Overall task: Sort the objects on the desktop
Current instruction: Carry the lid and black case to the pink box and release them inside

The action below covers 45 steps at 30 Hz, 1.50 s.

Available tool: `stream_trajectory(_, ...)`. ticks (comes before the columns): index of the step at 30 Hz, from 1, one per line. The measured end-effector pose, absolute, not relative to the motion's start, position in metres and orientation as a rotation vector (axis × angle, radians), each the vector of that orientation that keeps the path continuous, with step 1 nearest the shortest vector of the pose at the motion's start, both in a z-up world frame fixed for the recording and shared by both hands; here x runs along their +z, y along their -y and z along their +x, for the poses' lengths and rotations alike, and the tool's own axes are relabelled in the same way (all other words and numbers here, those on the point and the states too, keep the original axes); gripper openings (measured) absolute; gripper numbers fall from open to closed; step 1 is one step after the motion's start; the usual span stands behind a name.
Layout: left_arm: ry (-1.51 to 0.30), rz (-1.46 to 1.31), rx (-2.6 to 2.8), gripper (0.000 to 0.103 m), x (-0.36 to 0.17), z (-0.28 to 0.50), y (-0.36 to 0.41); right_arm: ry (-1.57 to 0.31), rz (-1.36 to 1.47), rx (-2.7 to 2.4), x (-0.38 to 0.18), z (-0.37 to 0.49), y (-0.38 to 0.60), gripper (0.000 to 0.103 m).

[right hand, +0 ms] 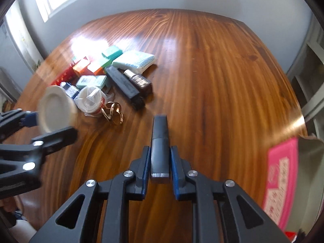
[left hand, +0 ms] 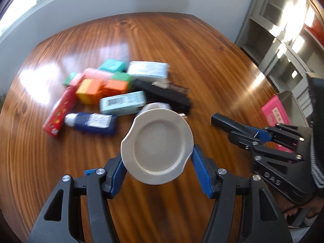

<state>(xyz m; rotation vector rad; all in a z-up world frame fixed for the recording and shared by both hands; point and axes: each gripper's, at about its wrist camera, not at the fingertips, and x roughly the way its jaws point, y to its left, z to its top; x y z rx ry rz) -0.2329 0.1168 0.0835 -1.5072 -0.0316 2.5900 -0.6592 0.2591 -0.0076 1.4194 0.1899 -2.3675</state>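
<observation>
Small plate (left hand: pixel 157 146) is being pinched by left gripper (left hand: pixel 157 162), raised over table (left hand: pixel 202 60); black tube (right hand: pixel 160 151) is being clamped lengthwise by right gripper (right hand: pixel 160 163).

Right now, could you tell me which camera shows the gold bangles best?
The right wrist view: the gold bangles lie in plain sight on the wooden table, beside the plastic-wrapped white roll. In the left wrist view the held white plate hides them entirely.
</observation>
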Motion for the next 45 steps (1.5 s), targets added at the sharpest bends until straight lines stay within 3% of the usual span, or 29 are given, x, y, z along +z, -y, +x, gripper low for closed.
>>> stream_trajectory(15,-0.029,-1.385,2.531,0.064,0.103,-0.231,-0.232,-0.092,1.292,-2.527,0.053,-0.626,-0.372,0.021)
stream_trajectory(30,-0.084,-1.232,2.451,0.064,0.120,-0.226,-0.365,-0.077,1.354,-2.608,0.053,-0.595,-0.496,0.021)
stream_trajectory(45,-0.126,-1.200,2.426,0.064,0.125,-0.213,-0.421,-0.060,1.341,-2.609,0.053,-0.580,-0.540,0.021)
